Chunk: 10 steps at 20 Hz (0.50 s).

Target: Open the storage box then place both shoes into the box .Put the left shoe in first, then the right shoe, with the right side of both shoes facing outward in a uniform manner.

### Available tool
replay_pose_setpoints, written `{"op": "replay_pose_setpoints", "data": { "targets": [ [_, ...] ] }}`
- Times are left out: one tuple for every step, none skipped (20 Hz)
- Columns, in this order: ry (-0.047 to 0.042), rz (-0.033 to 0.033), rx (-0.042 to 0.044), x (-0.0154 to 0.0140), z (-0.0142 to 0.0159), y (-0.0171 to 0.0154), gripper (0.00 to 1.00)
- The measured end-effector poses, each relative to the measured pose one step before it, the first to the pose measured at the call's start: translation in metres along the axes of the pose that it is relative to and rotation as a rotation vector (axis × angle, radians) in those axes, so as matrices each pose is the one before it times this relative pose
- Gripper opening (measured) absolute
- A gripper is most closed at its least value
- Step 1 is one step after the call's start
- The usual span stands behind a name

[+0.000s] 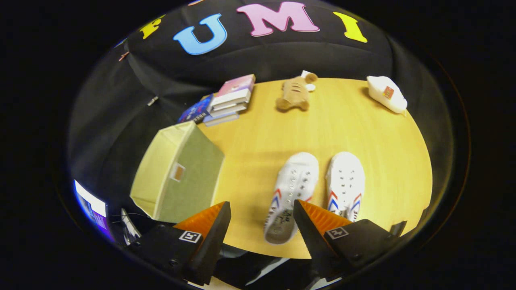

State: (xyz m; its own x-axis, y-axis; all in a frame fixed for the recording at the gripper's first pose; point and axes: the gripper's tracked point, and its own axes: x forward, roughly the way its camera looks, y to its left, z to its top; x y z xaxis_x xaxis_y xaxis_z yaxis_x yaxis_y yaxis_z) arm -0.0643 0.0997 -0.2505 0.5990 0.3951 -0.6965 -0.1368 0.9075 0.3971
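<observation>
The hand-held gripper [262,219] hangs above the near edge of the wooden bench [363,133] with its fingers spread wide and nothing between them but bare bench and the heel of one shoe. The two white shoes lie side by side, toes pointing away: the left shoe [292,193] sits just ahead of the gap between the fingers, its heel passing behind the tip of the right-hand finger, and the right shoe [346,183] lies just beside it, beyond that same finger. The storage box [179,173], a pale green fabric cube, stands at the bench's left edge, beyond the left-hand finger and apart from the shoes; whether it has a lid on it I cannot tell. Farther back, a stack of books [227,100] lies behind the box, a brown plush toy [294,96] rests near the middle of the far edge, and a white object with a small label [386,94] lies at the far right corner. Nothing stands between the shoes and the box; the bench there is open wood.
</observation>
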Motion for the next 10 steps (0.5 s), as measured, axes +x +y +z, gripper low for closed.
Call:
{"op": "replay_pose_setpoints", "data": {
  "targets": [
    [0.02157,-0.02598,-0.00393,0.00445,-0.00999,-0.00934,0.92],
    [0.02156,-0.02418,-0.00361,0.00611,-0.00948,-0.00909,0.89],
    [0.01901,-0.01768,-0.00508,0.00719,-0.00894,-0.00704,0.86],
    [0.02245,-0.02565,-0.006,0.00947,-0.00723,-0.00889,0.84],
    [0.0292,-0.02109,-0.00122,0.00942,-0.00696,-0.00792,0.83],
    [0.01388,-0.00611,0.00987,0.00787,-0.00258,-0.00292,0.83],
    [0.00883,-0.00562,0.01382,0.00736,-0.00067,-0.00198,0.83],
    [0.01275,-0.00084,0.01934,0.00798,0.00119,-0.00229,0.83],
    [0.00823,0.01077,0.03048,0.00694,0.00183,0.00105,0.79],
    [0.00094,0.01896,0.03949,0.00396,0.00447,0.00356,0.78]
  ]
}}
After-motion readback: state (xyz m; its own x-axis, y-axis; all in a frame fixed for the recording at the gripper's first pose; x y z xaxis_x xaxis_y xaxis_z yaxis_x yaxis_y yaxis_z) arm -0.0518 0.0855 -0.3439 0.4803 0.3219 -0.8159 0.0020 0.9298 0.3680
